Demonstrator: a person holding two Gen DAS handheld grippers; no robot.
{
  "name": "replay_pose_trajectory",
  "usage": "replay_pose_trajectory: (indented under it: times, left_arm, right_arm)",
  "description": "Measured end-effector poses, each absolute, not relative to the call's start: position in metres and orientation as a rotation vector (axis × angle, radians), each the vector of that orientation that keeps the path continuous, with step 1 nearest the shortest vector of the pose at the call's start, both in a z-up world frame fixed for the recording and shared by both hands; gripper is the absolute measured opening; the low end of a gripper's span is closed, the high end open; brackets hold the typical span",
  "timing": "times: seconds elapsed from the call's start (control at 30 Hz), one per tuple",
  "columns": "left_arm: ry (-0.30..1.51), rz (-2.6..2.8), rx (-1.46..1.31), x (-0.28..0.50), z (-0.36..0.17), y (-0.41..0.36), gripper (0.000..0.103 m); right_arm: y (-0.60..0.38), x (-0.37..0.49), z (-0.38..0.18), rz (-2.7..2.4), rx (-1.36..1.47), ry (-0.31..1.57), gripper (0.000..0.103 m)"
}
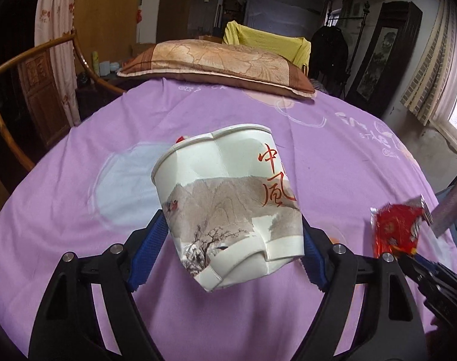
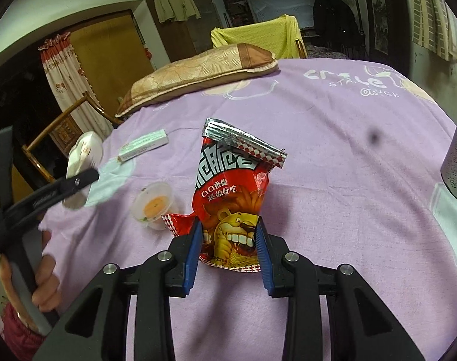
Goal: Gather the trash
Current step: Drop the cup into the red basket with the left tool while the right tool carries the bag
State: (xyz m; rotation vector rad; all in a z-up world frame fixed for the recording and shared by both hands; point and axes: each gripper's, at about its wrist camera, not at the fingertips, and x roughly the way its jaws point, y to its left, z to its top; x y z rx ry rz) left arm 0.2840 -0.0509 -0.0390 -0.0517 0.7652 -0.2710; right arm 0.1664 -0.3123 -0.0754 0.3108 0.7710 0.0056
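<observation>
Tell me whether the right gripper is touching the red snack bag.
Touching. The right wrist view shows the right gripper with both blue pads pressed against the red snack bag.

paper cup (image 1: 228, 207): red "中" and "風" | snack bag (image 2: 234, 201): "QQ香脆 超级好吃" | purple bedsheet (image 2: 318, 150): "STA…", "@…CK", partly legible

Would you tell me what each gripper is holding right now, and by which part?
The left gripper clamps the crumpled paper cup near its base; the right gripper pinches the red snack bag at its lower end.
</observation>
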Motion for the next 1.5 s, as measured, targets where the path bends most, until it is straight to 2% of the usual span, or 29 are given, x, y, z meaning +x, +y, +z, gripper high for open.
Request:
replay_pose_trajectory:
  times: [0.33,0.5,0.67,0.9,1.3,1.43,1.5]
  left_arm:
    - [0.686,-0.156,-0.055,0.189,-0.002,-0.007,0.078]
    - [0.67,-0.004,-0.101,0.131,0.007,0.052,0.078]
    - [0.684,0.17,-0.142,0.079,0.0,0.118,0.078]
    - [0.732,0.34,-0.242,0.031,-0.027,0.206,0.078]
    - [0.961,0.462,-0.39,0.019,-0.138,0.314,0.08]
    - [0.985,0.523,-0.401,0.018,-0.146,0.33,0.092]
    - [0.966,0.573,-0.41,0.014,-0.142,0.343,0.093]
  right_arm:
    - [-0.299,0.135,-0.053,0.178,0.354,0.661,0.035]
    - [-0.285,0.123,-0.041,0.28,0.375,0.6,0.036]
    - [-0.252,0.122,-0.041,0.395,0.372,0.625,0.036]
    - [-0.184,0.118,-0.025,0.492,0.282,0.64,0.036]
    - [-0.04,0.106,-0.012,0.644,0.075,0.717,0.036]
    - [0.007,0.101,-0.016,0.707,0.011,0.763,0.036]
    - [0.027,0.099,-0.018,0.735,-0.014,0.784,0.036]
